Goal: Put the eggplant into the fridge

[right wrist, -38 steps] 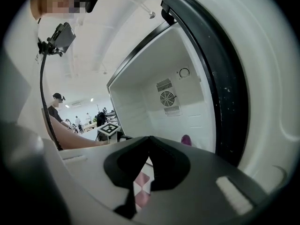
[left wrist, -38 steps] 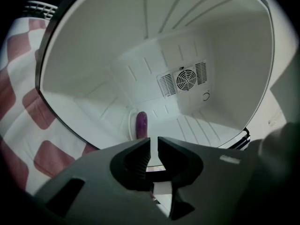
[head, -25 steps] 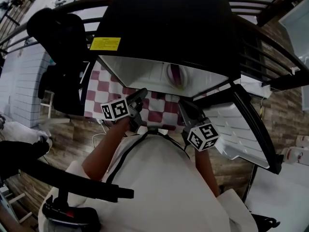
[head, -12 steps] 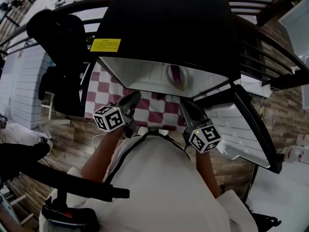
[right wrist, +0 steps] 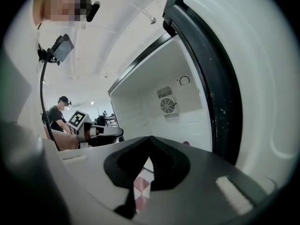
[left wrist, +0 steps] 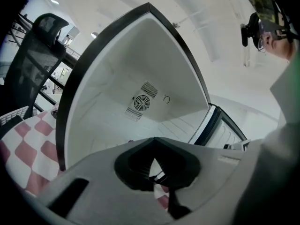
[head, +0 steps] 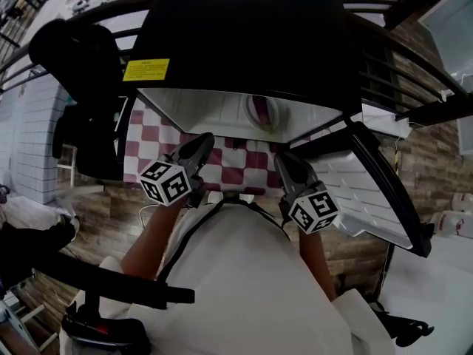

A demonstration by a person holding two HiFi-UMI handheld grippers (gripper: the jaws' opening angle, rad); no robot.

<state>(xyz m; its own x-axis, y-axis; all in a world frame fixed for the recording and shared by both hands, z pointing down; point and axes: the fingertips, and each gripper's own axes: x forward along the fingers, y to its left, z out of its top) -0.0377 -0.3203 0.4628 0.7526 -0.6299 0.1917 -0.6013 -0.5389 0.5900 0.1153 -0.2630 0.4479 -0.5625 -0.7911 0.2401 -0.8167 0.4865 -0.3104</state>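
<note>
- As the head view looks steeply down, a small black fridge [head: 251, 35] stands on a red-and-white checked cloth [head: 236, 167], its open side facing the person. Its door [head: 369, 191] is swung out to the right. The eggplant [head: 260, 112], purple, lies inside on the white floor, near the middle of the opening. The left gripper [head: 205, 140] and right gripper [head: 281, 160] are held side by side over the cloth, just in front of the opening and apart from each other. Both point at the fridge, and neither reaches inside. A yellow label [head: 145, 69] sits on the fridge's left top edge, and a black chair [head: 74, 50] stands further left.

- From the left gripper view, the left gripper [left wrist: 153, 143] has its jaws pressed together at the tips, with nothing pinched between them. Only a bit of checked cloth shows through the gap behind the tips. Ahead is the white inside of the fridge, with a round fan vent [left wrist: 140, 102] on the back wall. The door [left wrist: 220, 123] is to the right and the chair [left wrist: 33, 64] to the left.

- From the right gripper view, the right gripper [right wrist: 150, 140] also has its jaws closed tip to tip and holds nothing. The fridge's back wall and fan vent [right wrist: 168, 105] are ahead, and the door [right wrist: 253, 78] fills the right side. A small purple shape [right wrist: 186, 143] on the fridge floor, just above the jaws, may be the eggplant. The left gripper [right wrist: 110, 131] shows at left, and another person [right wrist: 58, 112] stands far behind it.
</note>
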